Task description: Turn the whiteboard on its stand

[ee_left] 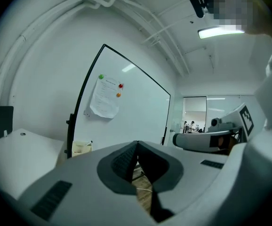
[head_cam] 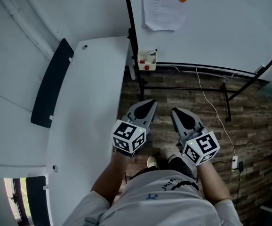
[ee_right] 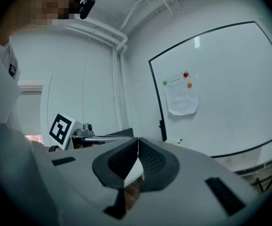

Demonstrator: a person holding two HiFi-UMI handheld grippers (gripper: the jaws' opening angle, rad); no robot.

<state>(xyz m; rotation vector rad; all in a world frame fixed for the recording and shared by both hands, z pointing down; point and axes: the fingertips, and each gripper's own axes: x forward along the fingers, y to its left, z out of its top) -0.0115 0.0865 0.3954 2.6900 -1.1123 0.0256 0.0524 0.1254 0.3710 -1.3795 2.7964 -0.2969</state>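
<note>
Left gripper (ee_left: pixel 137 143) is facing the whiteboard (ee_left: pixel 140 114), its jaws pressing together with nothing between them.
A paper sheet (ee_left: pixel 104 99) is hanging on the whiteboard's upper left under green, red and orange magnets; a small box (ee_left: pixel 81 148) is sitting at the whiteboard's lower left corner, and a white desk (ee_left: pixel 23 149) is lying left of the whiteboard.

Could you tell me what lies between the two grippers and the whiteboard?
In the head view, wooden floor, the stand's black bars and a white cable lie between them.

Wood-plank floor (head_cam: pixel 256 126) — black stand legs (head_cam: pixel 227 103), white cable (head_cam: pixel 215 109), plug (head_cam: pixel 235 163)
</note>
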